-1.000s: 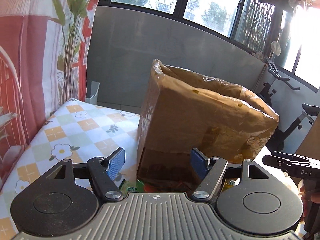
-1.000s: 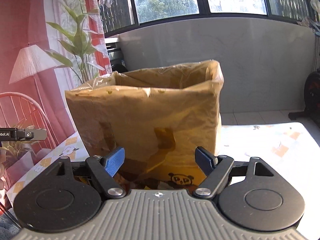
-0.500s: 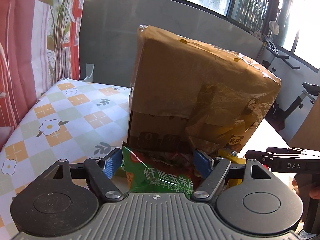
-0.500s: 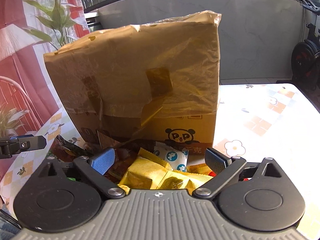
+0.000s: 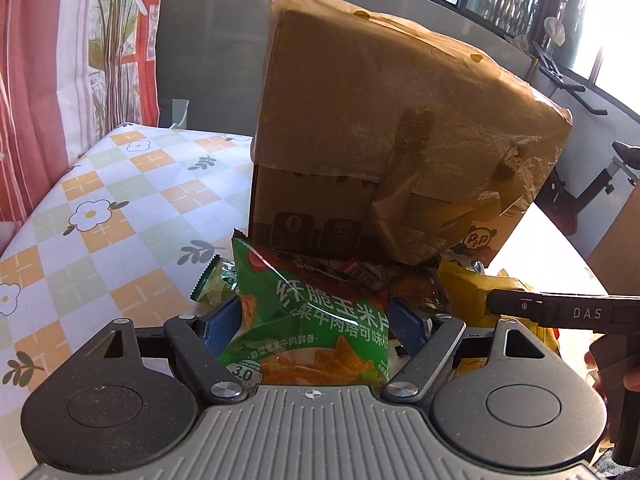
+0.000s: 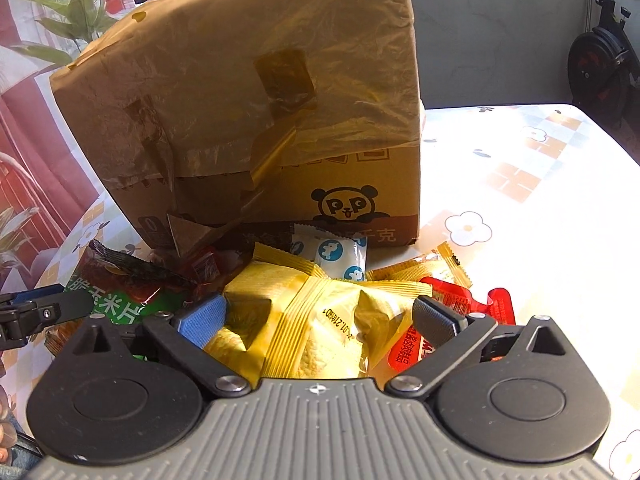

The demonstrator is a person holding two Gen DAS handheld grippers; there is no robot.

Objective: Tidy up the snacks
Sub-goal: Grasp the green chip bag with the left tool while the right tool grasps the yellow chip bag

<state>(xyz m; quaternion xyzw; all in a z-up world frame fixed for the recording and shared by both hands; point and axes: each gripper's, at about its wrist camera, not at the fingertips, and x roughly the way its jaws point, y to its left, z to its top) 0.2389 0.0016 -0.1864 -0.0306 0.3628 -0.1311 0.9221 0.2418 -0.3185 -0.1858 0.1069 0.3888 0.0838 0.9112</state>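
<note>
On a table covered by a checked, flower-printed tablecloth (image 5: 100, 216), a cardboard box (image 5: 320, 208) lined with a brownish plastic bag (image 5: 360, 100) stands at twelve o'clock in both wrist views, a panda logo (image 6: 347, 208) printed low on its side. At the box's foot lies a heap of snack packets. From the left wrist view, the left gripper (image 5: 316, 320) has its jaws spread, and a green corn-chip bag (image 5: 312, 320) sits between the blue pads (image 5: 222, 324); whether the pads touch it cannot be told. A small green wrapper (image 5: 212, 284) lies at ten o'clock of that bag, and a red packet (image 5: 360, 276) rests just behind it against the box. From the right wrist view, the right gripper (image 6: 320, 316) is likewise spread wide, around a yellow snack packet (image 6: 312, 320) that lies between its fingers without visible pinching. At one o'clock of the yellow packet lies a white packet with blue dots (image 6: 336, 256), touching the box's base; at three o'clock lies a red sachet (image 6: 480, 312); at two o'clock lies a gold wrapper (image 6: 420, 270). A dark wrapper (image 6: 128, 264) lies at ten o'clock.
</note>
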